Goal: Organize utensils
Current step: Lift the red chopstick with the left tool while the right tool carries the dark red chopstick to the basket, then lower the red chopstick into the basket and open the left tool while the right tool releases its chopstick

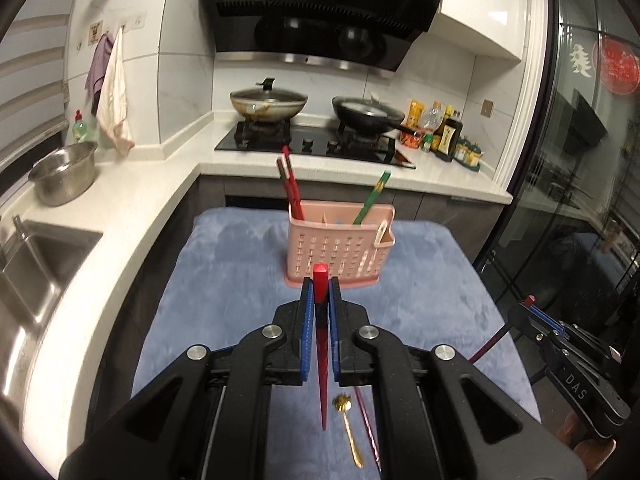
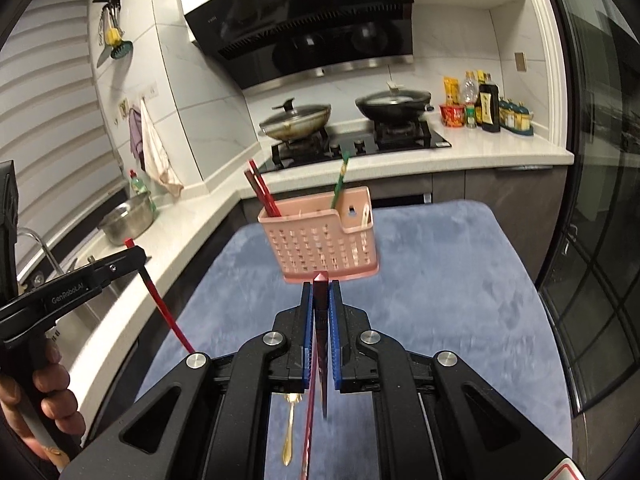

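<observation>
My left gripper is shut on a bright red chopstick, held upright above the blue cloth. My right gripper is shut on a dark red chopstick in the same way. Ahead of both stands a pink slotted basket, holding red chopsticks at its left and a green one at its right. A gold spoon and a pinkish chopstick lie on the cloth below the grippers.
A white counter wraps round the left and back, with a sink and a steel bowl. Two lidded woks sit on the stove, with bottles beside them. A glass door is on the right.
</observation>
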Demonstrator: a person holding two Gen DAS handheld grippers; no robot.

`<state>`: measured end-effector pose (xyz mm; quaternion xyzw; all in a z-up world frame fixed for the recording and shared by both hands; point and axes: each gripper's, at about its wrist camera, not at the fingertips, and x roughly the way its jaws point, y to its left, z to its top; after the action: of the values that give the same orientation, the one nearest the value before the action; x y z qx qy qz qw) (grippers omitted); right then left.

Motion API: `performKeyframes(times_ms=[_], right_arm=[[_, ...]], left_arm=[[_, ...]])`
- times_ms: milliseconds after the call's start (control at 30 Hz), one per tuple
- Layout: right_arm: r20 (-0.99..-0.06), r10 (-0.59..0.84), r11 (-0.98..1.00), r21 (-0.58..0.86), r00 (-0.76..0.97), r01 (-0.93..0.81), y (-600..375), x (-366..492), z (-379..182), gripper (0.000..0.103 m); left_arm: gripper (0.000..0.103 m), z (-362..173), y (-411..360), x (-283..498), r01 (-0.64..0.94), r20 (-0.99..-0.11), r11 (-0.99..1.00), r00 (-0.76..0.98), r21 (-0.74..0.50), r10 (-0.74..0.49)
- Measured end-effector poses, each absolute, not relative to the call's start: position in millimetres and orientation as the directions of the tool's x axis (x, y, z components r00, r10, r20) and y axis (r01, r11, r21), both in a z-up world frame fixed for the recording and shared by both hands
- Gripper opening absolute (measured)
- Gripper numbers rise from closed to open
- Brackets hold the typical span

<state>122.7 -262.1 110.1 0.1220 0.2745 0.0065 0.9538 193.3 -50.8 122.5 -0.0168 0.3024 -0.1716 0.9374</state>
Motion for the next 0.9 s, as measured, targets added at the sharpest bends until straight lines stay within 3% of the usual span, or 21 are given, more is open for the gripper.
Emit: performKeyframes(times_ms=[500, 900], right_arm=[[-0.37, 0.09, 0.972, 0.237, 0.925, 0.0, -283.2, 220.6, 204.2, 0.007], [-0.343, 0.069, 0.976, 0.217, 0.937, 0.007, -289.9, 328.9, 224.1, 0.007]], left_arm=[[0.007, 216.6, -70.9, 280.1, 0.311, -0.411, 0.945, 0.852, -0.098, -0.323], [0.007, 227.4, -102.5, 363.0, 0.292, -0.373, 0.954, 0.879, -0.073, -0.297]])
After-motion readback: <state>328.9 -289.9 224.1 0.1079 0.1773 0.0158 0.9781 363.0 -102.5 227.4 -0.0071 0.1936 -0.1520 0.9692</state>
